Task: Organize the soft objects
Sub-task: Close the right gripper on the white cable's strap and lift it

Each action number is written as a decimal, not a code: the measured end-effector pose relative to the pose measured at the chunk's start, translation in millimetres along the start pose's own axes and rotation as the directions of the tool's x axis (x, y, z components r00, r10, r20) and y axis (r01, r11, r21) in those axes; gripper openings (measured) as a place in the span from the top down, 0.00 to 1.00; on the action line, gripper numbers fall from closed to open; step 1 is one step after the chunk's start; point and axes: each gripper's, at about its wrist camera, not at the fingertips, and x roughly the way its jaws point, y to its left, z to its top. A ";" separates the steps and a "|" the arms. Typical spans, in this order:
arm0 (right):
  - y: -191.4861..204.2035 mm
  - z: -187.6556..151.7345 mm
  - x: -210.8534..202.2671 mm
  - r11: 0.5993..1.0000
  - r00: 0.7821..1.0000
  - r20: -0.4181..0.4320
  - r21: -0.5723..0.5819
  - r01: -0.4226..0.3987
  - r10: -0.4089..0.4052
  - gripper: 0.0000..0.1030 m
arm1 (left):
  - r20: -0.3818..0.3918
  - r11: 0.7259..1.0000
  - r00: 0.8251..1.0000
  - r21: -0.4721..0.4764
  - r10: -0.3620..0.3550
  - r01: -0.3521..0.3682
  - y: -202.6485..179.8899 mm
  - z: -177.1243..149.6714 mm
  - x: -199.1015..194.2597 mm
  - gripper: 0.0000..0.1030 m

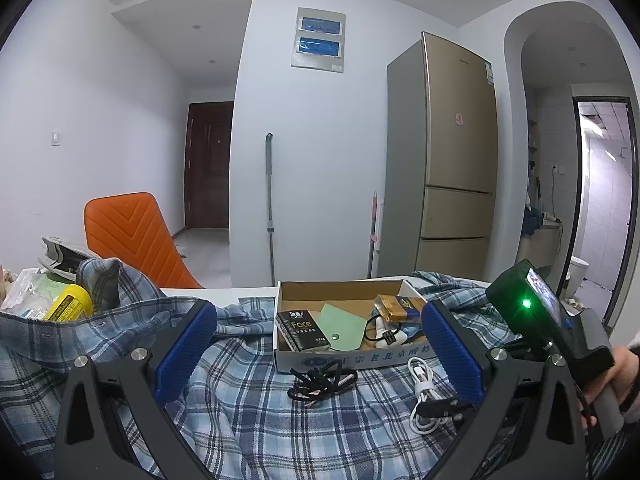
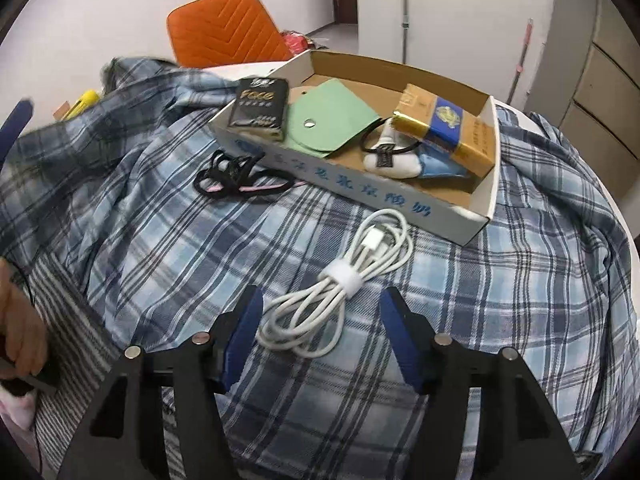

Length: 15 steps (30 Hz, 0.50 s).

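1. The right gripper [image 2: 322,332] has its fingers spread wide, holding nothing; the coiled white cable [image 2: 340,284] lies between the tips on the plaid shirt [image 2: 500,280].
2. The left gripper [image 1: 320,354] is also wide open and empty, above the shirt.
3. The black hair ties [image 2: 236,178] lie at 10 o'clock from the cable, touching the cardboard tray [image 2: 360,194].
4. The tray holds a tissue pack [image 2: 260,108], green pouch [image 2: 324,120] and cigarette box [image 2: 448,128].

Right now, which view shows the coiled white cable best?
The right wrist view: the white cable lies whole on the plaid shirt, just ahead of the open right claw. The left wrist view shows it small, partly hidden by that claw.
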 end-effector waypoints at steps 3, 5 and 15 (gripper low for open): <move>9.0 -2.4 4.2 0.999 1.000 -0.015 -0.031 0.025 -0.025 0.42 | 0.000 1.000 1.000 0.002 -0.002 0.002 -0.9 -0.1 -0.3 0.00; 9.5 -5.5 9.0 0.999 0.999 -0.044 -0.028 0.030 -0.031 0.52 | 0.000 1.000 1.000 0.005 -0.001 0.001 -1.1 -0.5 -0.1 0.00; 0.8 -23.5 -2.5 0.996 0.994 -0.075 -0.057 0.073 -0.077 0.70 | -0.011 1.000 1.000 0.014 -0.006 0.006 -1.2 -2.0 2.7 0.00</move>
